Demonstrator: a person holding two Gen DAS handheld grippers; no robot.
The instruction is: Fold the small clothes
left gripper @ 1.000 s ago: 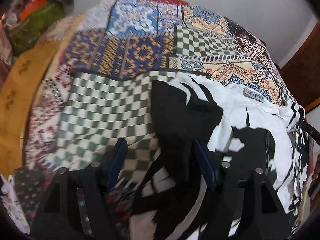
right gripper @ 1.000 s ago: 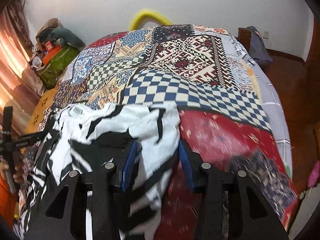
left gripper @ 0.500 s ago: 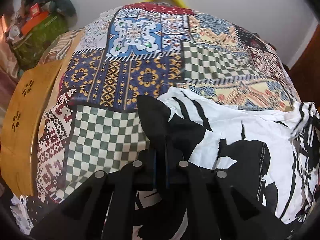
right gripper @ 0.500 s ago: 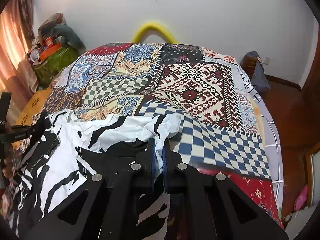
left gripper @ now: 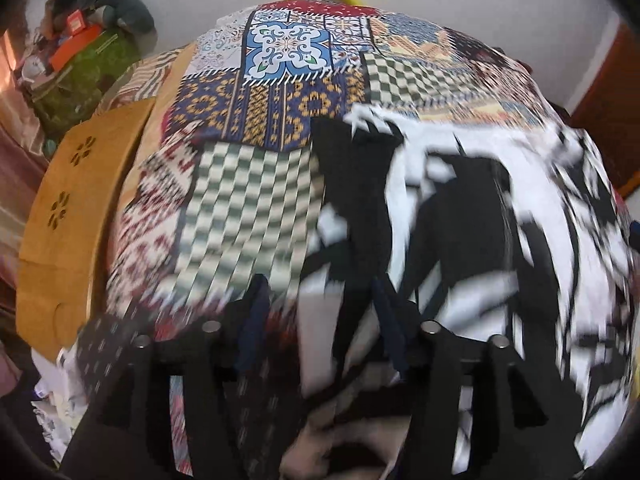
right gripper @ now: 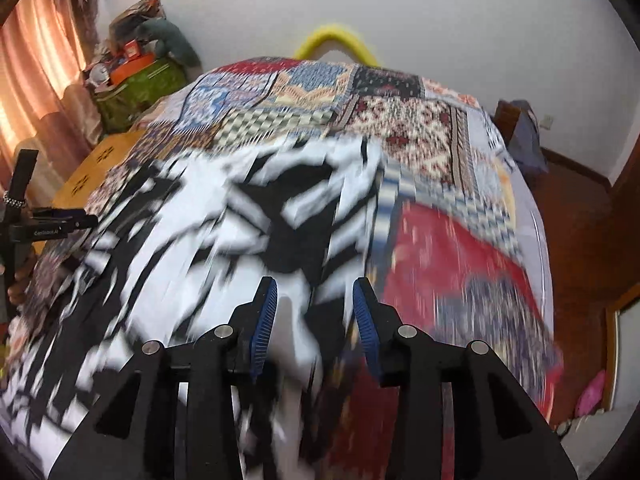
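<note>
Black-and-white garment (left gripper: 472,216) spread on patchwork bedspread (left gripper: 256,204).
At left, left gripper (left gripper: 320,312) with jaws opening, cloth under the gap, pads clear of it; at right, right gripper (right gripper: 314,312) likewise opening above the garment's edge, gripping nothing.

Small white lettering on black bar of the other handheld rig (right gripper: 44,232), left edge of right wrist view; blurred, not reliably legible. No readable text in left wrist view.
</note>
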